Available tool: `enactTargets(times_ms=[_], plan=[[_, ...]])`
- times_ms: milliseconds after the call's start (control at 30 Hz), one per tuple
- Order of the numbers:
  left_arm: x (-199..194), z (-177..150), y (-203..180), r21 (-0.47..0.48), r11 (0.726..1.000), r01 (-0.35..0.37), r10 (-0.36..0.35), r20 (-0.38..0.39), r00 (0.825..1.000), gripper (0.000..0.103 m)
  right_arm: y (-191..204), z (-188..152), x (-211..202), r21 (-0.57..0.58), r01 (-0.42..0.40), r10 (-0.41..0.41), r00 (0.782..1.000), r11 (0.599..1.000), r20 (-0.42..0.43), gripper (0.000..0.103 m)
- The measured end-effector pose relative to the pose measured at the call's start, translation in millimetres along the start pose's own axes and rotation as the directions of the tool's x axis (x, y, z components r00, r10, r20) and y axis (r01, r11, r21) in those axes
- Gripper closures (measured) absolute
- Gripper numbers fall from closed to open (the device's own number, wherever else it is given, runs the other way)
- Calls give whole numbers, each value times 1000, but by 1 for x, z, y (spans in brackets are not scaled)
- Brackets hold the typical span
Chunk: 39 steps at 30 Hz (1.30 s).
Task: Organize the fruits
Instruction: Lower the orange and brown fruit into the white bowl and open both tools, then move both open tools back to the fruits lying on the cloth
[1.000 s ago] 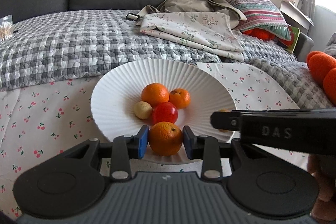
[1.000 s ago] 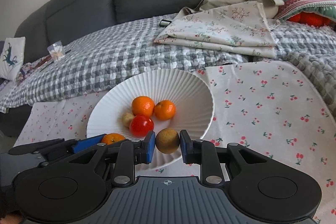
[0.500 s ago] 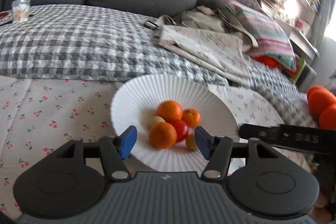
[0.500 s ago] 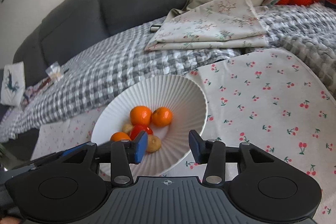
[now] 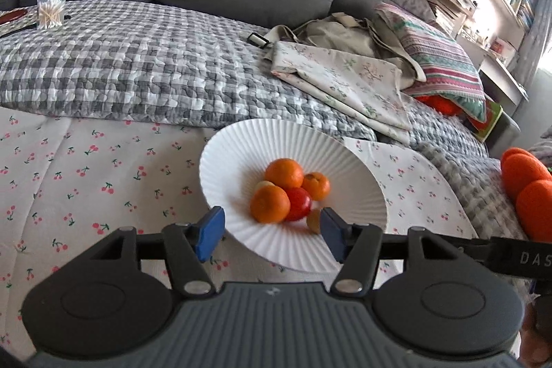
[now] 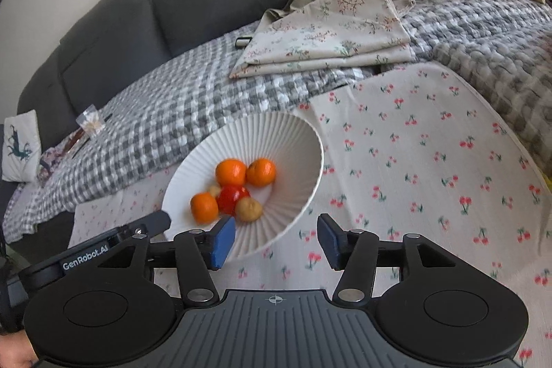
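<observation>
Cherry-printed cloth (image 5: 86, 168) covers the surface before a grey sofa. On it, a ribbed white bowl (image 5: 234, 147) cradles round oranges (image 5: 270, 203), a glossy red fruit (image 6: 233, 198) and what looks like a tan, knobbly one. Left gripper (image 5: 272, 235) and right gripper (image 6: 274, 241), jaws just opening, stand spread and empty.

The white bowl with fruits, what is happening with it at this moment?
A person holds a gripper in each hand above the white bowl on the cherry-print cloth. Six fruits lie in it: three oranges, a red one and two small yellowish ones. The left gripper and right gripper are empty; their jaws have just been opening with nothing between them.
</observation>
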<state>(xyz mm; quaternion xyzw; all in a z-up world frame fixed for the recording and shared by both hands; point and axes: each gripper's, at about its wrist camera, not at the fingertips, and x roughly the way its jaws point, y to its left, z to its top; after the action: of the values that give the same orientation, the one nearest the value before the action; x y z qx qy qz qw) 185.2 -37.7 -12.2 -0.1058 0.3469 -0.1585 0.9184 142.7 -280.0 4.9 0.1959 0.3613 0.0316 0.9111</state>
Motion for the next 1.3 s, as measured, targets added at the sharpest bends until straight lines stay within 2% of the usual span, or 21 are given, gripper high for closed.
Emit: enactTargets(times_ms=[167, 467, 567, 733, 933, 1200, 1300], plan=[[-15, -2, -1, -2, 1000, -9, 9, -21, 1000, 42, 4, -6, -16, -8, -7, 7, 1000, 1000, 6, 41], [-44, -16, 1, 33, 999, -42, 44, -71, 997, 42, 4, -22, -38, 6, -25, 25, 1000, 1000, 4, 36], [-51, -21, 5, 16, 999, -44, 45, -92, 995, 42, 6, -27, -41, 1, -37, 37, 999, 999, -3, 36], [-48, -29, 9, 19, 997, -69, 71, -153, 986, 40, 11, -35, -41, -13, -29, 28, 999, 1000, -27, 27], [-41, -41, 22, -40, 996, -82, 70, -239, 969, 39, 7, -40, -35, 22, -34, 35, 997, 999, -70, 21], [-32, -48, 25, -101, 992, -81, 54, -249, 967, 41, 7, -44, -29, 21, -22, 24, 996, 1000, -91, 20], [-27, -50, 26, -129, 987, -97, 62, -252, 966, 48, 9, -45, -27, 10, -17, 18, 995, 1000, -98, 20]])
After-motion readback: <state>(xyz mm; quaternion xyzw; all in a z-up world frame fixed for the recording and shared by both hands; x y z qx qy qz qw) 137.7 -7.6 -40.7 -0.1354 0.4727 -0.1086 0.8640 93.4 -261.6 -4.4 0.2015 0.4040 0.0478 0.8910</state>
